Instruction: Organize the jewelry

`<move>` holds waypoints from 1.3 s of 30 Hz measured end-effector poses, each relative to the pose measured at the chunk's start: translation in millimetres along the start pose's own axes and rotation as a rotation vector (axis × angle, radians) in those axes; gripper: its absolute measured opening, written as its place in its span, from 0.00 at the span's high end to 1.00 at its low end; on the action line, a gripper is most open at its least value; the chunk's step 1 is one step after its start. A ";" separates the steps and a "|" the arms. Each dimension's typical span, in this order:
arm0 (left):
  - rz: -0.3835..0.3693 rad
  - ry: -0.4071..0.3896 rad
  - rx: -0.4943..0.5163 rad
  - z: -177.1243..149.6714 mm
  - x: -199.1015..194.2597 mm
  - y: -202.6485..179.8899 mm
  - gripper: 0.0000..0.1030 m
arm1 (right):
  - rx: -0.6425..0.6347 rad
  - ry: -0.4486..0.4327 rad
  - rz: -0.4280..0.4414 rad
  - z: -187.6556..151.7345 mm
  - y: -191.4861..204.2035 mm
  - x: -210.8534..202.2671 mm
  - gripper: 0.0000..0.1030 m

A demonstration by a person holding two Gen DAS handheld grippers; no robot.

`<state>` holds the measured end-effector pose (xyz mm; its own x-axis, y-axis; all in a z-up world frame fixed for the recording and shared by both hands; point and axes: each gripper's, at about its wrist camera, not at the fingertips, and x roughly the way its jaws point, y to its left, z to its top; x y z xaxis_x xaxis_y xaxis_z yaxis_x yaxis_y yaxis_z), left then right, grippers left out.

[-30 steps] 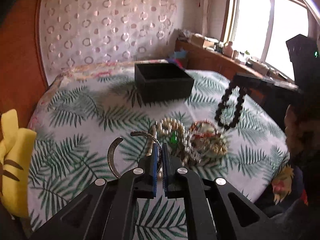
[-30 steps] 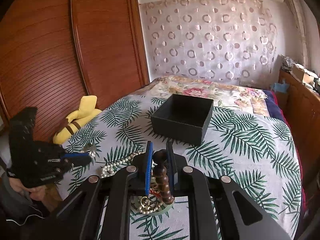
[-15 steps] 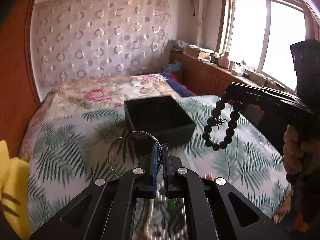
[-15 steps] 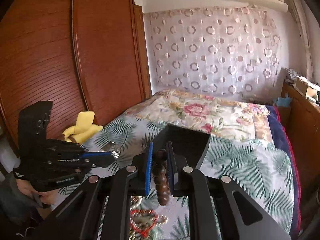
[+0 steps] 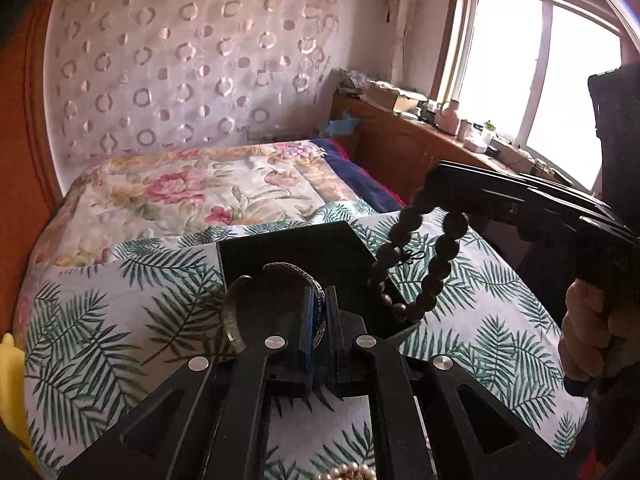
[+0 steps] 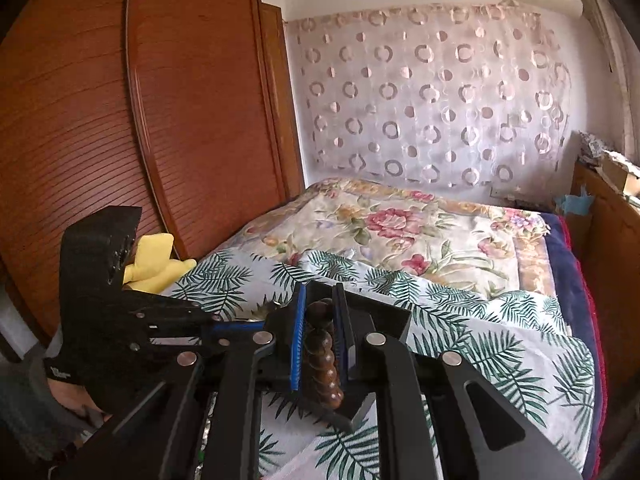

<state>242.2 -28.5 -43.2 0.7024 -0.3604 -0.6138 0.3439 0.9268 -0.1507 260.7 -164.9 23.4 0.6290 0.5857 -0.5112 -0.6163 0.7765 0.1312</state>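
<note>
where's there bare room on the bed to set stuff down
Bare palm-leaf sheet lies left of the black box, up to the yellow plush toy, and right of the box under the dark bead bracelet. The floral quilt behind is also bare. It is crowded over the box, where both grippers meet, and near the pearls.
</note>
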 end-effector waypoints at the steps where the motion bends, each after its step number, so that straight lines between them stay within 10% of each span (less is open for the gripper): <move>1: 0.002 0.007 -0.004 -0.3 4.0 1.0 0.94 | 0.002 0.006 0.002 -0.3 -0.7 5.0 0.85; 26: 0.101 -0.028 -0.016 -42.5 -45.3 19.7 0.62 | -0.054 0.068 -0.102 3.8 2.9 56.1 0.85; 37: 0.147 -0.049 -0.020 -63.1 -57.5 25.9 0.12 | 0.001 0.149 -0.143 4.0 -21.7 93.6 0.84; 39: 0.157 -0.054 -0.026 -66.6 -58.7 27.5 0.08 | 0.007 0.157 -0.146 -2.7 -22.7 91.5 0.69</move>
<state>168.9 25.1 -63.0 0.7788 -0.2155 -0.5890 0.2113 0.9744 -0.0771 330.9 -129.6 -28.6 0.6296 0.4242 -0.6509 -0.5207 0.8521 0.0517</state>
